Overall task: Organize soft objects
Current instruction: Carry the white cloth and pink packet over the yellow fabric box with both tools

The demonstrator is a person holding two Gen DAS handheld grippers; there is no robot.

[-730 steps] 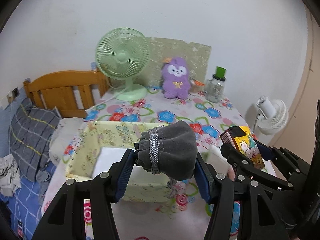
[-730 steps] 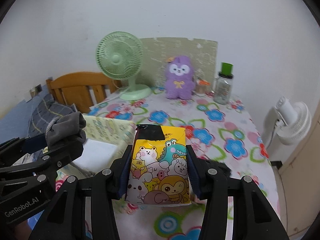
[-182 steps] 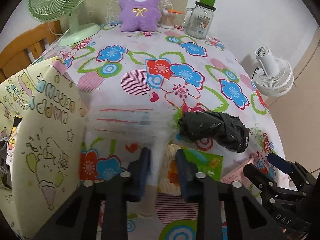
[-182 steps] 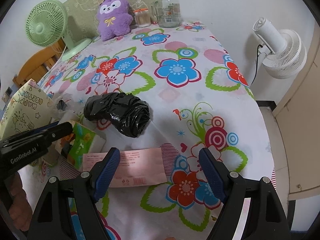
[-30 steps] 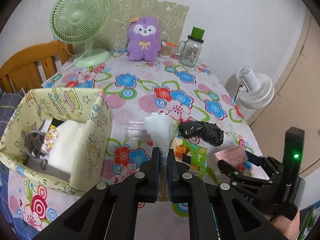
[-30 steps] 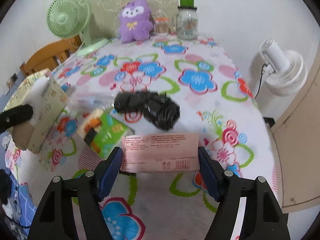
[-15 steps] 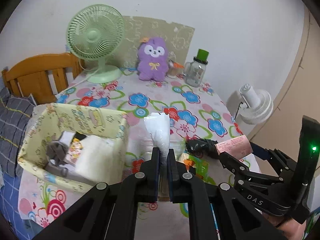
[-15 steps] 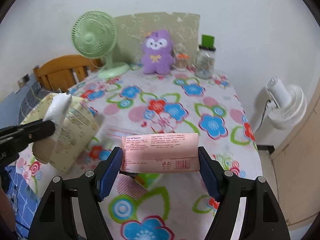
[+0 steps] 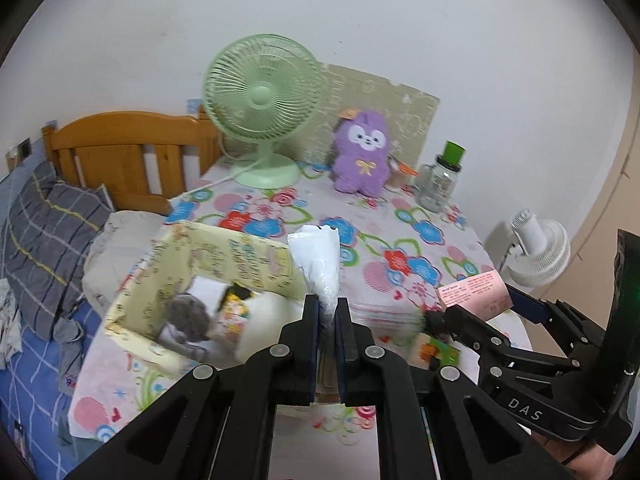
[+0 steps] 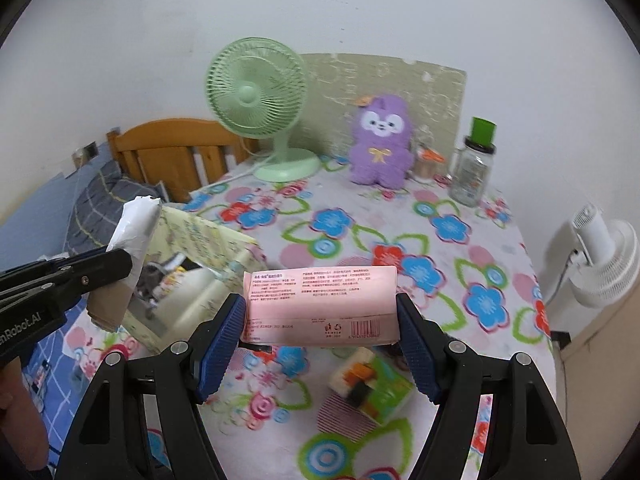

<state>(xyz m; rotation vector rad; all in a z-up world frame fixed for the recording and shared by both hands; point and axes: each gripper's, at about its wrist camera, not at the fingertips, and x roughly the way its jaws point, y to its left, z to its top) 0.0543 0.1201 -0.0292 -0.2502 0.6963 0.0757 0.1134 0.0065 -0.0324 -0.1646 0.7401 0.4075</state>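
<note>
My left gripper is shut on a thin white plastic pack that sticks up from its pads, held in the air over the near right corner of the yellow fabric box. The box holds a grey pouch, a yellow snack bag and a white pack. My right gripper is shut on a pink tissue pack, lifted above the floral tablecloth; it shows at the right in the left wrist view as the pink pack.
A green tissue pack lies on the table under the right gripper. At the back stand a green fan, a purple plush and a glass jar. A bed with a wooden headboard is left, a white fan right.
Both grippers have risen and swung left toward the yellow box with their packs; the black bag on the table has dropped out of view.
</note>
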